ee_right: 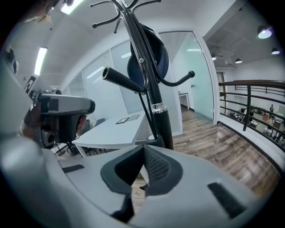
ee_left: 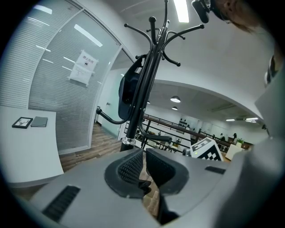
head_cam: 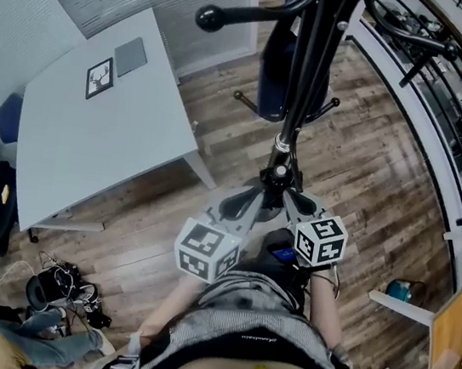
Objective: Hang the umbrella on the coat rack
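- Already, what we take for the folded dark blue fabric umbrella (head_cam: pixel 281 79) (ee_left: pixel 129 91) (ee_right: pixel 161 58) hangs on the black metal coat rack (head_cam: pixel 288 136) (ee_left: pixel 140 107) (ee_right: pixel 160 120), ahead of and above both grippers.
- Our left gripper (head_cam: pixel 250 199) (ee_left: pixel 143 153) and right gripper (head_cam: pixel 295 202) (ee_right: pixel 143 151) have jaws together, holding nothing, either side of the pole.
- To finish well, we judge, draw both back gently without knocking the pole.
- Its long axis seems upright beside the pole; which end points down we cannot tell.
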